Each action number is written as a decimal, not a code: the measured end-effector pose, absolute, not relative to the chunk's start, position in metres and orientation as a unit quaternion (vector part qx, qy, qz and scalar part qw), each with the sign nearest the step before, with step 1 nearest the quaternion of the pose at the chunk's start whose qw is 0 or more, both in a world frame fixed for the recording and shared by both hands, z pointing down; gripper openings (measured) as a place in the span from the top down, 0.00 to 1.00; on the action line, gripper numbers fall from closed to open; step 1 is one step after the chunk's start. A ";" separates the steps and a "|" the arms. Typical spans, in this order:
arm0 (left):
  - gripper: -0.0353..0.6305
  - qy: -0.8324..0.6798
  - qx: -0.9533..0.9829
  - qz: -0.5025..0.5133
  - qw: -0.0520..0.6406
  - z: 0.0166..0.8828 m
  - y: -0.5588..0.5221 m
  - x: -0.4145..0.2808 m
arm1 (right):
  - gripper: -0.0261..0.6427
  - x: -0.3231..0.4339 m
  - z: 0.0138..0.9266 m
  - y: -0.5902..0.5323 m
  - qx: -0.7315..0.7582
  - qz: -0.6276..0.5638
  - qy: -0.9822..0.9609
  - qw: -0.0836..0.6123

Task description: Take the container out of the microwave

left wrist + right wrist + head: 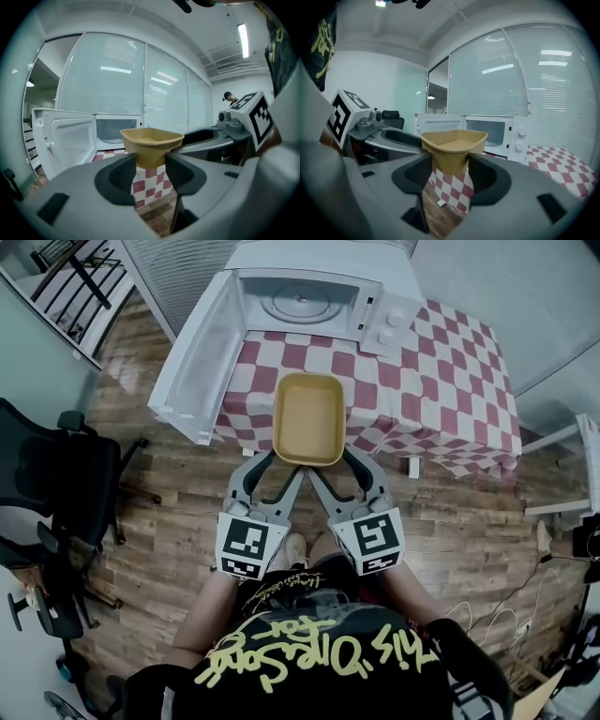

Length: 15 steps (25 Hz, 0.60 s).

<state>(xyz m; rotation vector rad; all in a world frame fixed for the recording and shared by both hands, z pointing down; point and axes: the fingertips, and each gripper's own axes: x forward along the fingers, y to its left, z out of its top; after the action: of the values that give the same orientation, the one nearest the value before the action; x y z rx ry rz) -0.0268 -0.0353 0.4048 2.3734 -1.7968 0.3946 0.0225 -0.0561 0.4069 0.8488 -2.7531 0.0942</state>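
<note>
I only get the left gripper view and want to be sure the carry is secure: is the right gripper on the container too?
Observer: Yes. In the right gripper view, the right gripper has its jaws closed on a near corner of the yellow container.
Operator: Is it clear of the microwave?
Observer: The head view shows it fully out, held over the near edge of the checkered table, with the microwave beyond it.
Operator: Anything left inside the cavity?
Observer: From above, only the round turntable shows in there.
</note>
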 end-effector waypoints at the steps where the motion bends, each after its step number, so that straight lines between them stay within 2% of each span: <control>1: 0.65 -0.598 0.788 0.129 0.068 0.404 -0.034 -0.025 | 0.59 0.024 0.406 -0.054 0.291 0.032 -0.948 0.127; 15: 0.65 -0.629 0.766 0.117 0.063 0.379 -0.005 0.018 | 0.59 0.066 0.381 -0.030 0.254 0.031 -0.961 0.102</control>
<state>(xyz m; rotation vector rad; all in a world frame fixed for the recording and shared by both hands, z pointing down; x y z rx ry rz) 0.0184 -0.0052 0.3789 2.3153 -1.8995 0.3522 0.0660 -0.0299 0.3815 0.7506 -2.8376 0.0924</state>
